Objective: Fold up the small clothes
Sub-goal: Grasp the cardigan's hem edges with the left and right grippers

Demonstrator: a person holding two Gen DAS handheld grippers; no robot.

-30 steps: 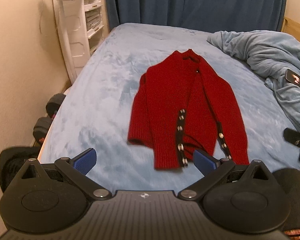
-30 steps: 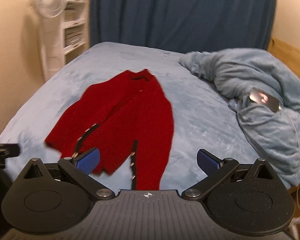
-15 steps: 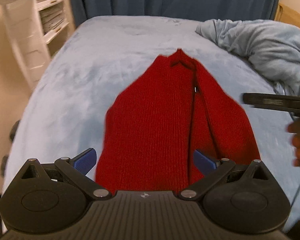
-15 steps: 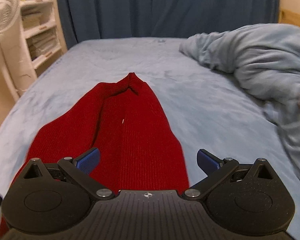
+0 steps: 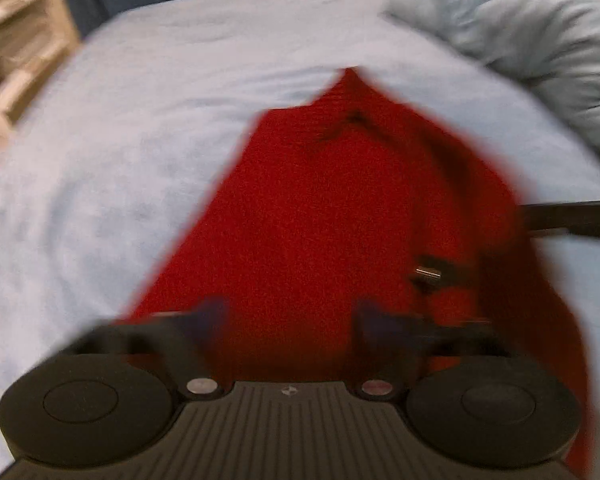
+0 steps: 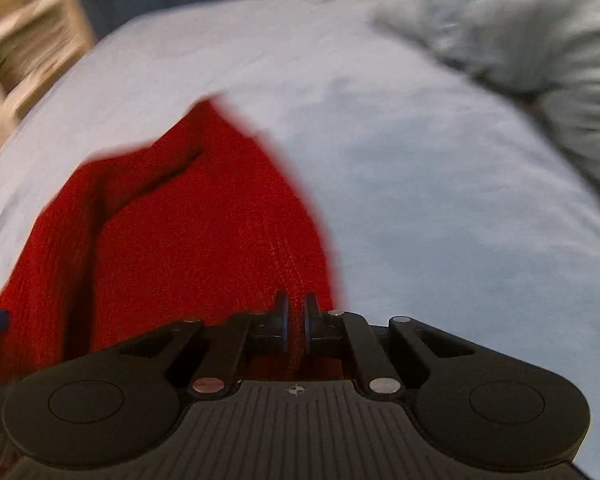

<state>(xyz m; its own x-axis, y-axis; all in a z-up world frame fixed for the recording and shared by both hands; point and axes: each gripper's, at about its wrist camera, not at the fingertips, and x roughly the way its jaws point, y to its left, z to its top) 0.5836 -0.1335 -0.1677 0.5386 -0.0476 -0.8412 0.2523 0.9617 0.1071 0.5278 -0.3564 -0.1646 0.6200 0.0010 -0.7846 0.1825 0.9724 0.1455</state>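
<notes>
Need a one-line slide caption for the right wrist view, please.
Right gripper shut on a pinched ridge of the red knitted cardigan lying on the pale blue bedspread.

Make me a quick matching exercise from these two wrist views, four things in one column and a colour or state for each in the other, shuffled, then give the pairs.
Things:
1. right tongs
2. left tongs
3. crumpled blanket
4. red cardigan

States:
A. spread on the bed
B. open, with red knit between the fingers
C. shut on a pinch of red knit
D. pale blue, bunched at the far right

Pairs: 1-C, 2-B, 3-D, 4-A
</notes>
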